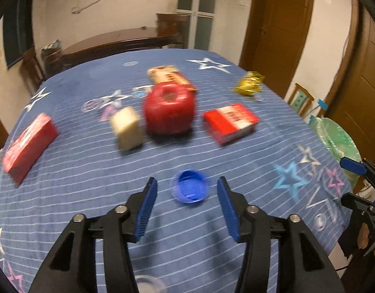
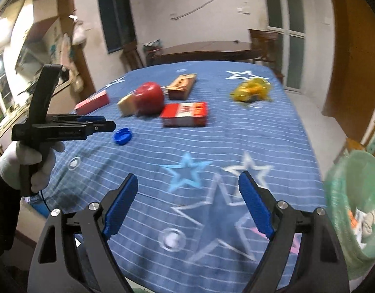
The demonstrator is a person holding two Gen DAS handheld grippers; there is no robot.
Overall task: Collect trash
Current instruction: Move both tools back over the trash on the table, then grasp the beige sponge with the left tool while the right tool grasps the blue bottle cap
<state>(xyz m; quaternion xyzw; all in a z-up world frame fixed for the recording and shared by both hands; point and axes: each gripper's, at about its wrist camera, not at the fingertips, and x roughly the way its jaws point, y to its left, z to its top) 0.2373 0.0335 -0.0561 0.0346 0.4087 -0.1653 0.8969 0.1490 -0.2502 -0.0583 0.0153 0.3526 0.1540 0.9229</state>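
Trash is still spread over the bench (image 1: 65, 195): a blue bottle cap (image 1: 190, 189) lies just ahead of the left gripper (image 1: 186, 188), whose fingers stand partly open on either side of it, gripping nothing. The right gripper (image 2: 187, 183) hangs over bare cloth, fingers wide and empty, near the green-lined bin (image 2: 353, 195), which already holds a few scraps. Left to gather, I'd say: two red boxes, a brown packet (image 1: 171, 77) and a gold wrapper (image 1: 249, 84). A red apple (image 1: 169, 112) and a pale block (image 1: 127, 128) crowd the nearer red box (image 1: 230, 123).
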